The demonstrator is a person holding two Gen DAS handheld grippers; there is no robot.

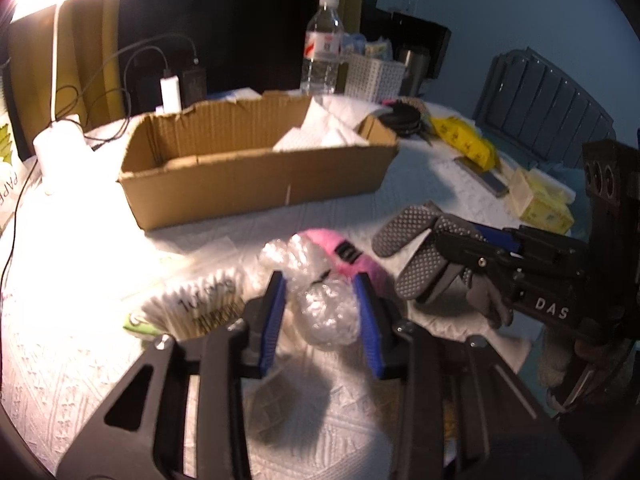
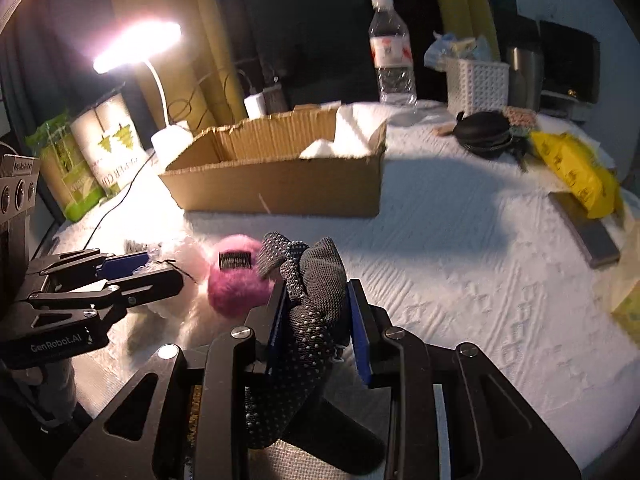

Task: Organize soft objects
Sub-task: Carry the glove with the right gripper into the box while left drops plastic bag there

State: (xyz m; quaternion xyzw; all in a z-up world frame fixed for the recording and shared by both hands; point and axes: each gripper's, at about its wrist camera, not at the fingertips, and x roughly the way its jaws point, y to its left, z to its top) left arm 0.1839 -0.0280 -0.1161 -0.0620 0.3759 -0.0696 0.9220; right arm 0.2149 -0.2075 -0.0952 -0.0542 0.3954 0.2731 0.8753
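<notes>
My left gripper (image 1: 319,278) is shut on a wad of clear bubble wrap (image 1: 326,312), with its blue pads pressing both sides. A pink fuzzy ball (image 1: 340,252) lies on the white cloth just behind the wad. My right gripper (image 2: 316,286) is shut on a grey dotted glove (image 2: 316,320), which hangs a little above the cloth with its fingers sticking up. In the right wrist view the pink ball (image 2: 240,280) sits just left of the glove, and the left gripper (image 2: 164,266) is beyond it. An open cardboard box (image 1: 256,176) stands behind, holding white foam sheets (image 1: 320,132) at its right end.
A pack of cotton swabs (image 1: 192,308) lies left of the left gripper. A lamp base (image 1: 60,144) with cables stands at the back left. A water bottle (image 1: 322,48) and white basket (image 1: 374,76) are behind the box. A black case (image 2: 484,136), yellow packet (image 2: 576,172) and tissue box (image 1: 540,204) lie right.
</notes>
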